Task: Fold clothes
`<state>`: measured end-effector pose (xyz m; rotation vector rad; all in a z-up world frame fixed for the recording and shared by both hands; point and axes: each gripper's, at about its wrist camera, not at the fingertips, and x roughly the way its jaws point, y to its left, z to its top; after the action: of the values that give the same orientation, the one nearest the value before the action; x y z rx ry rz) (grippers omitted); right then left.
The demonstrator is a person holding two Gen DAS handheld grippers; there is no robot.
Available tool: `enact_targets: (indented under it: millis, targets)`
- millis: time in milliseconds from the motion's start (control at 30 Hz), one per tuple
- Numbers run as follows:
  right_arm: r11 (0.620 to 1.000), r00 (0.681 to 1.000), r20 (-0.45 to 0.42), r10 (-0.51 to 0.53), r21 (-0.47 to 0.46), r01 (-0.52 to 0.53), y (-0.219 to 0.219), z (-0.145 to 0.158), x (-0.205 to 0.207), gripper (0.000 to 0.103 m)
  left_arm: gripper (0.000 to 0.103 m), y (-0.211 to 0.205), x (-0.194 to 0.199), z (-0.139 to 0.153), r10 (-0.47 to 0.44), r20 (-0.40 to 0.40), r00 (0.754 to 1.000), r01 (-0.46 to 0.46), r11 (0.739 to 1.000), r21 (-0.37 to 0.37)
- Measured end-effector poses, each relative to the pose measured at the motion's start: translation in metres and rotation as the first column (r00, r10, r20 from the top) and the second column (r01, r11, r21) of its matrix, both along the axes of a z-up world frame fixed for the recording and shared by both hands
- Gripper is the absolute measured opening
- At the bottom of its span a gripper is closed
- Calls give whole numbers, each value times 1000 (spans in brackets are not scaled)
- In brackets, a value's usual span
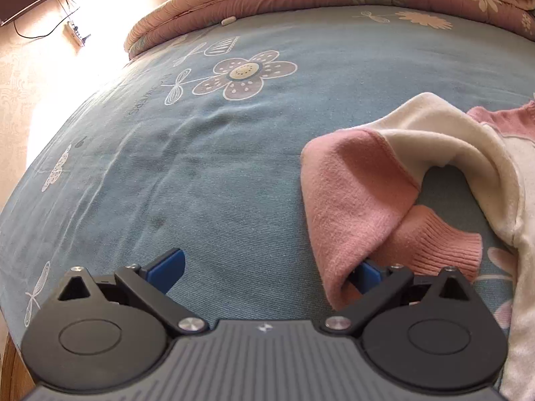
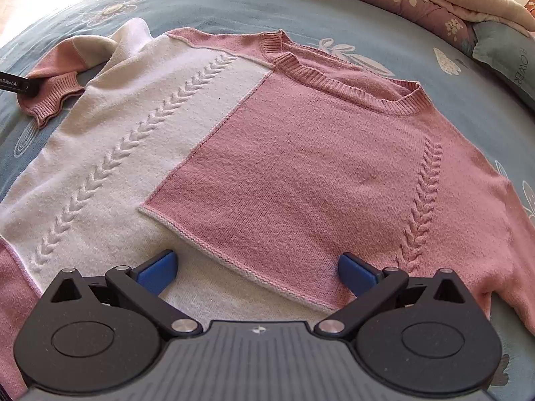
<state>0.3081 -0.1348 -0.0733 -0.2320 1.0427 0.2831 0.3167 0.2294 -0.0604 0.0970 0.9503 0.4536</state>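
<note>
Lying flat on the blue bedsheet [image 2: 207, 3], a pink-and-cream sweater [image 2: 267, 153] faces two wide-spread grippers: left gripper [image 1: 267, 272] beside its sleeve [image 1: 361, 207], right gripper [image 2: 257, 269] over its hem.

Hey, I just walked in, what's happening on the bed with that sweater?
A person is folding a pink and cream sweater spread flat on a blue flowered bedsheet, using handheld tongs in each hand. The left tongs are open at the bunched-up sleeve, whose pink fabric drapes over one blue finger. The right tongs hover open over the sweater's lower body, gripping nothing. No fold has been made yet.
</note>
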Motion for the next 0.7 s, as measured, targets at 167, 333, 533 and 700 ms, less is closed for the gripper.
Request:
enact_targets:
  millis: [167,333,533,700]
  targets:
    - [999,999,-30,-24,-24,24,5,2,4,103,101,8,7,-5,21,-19,1000,-22,999,-44]
    - [998,998,-38,-42,45,44,12,26,14,103,100,31,4,5,32,-10,999,-32,996,-89]
    - [994,1000,22,2,108,-4,39,50,30,103,99,67,-2,13,100,5,995,-100,995,-3]
    - [990,999,-6,31,137,-30,62,48,35,103,97,92,-3,20,131,38,991,-132,990,52]
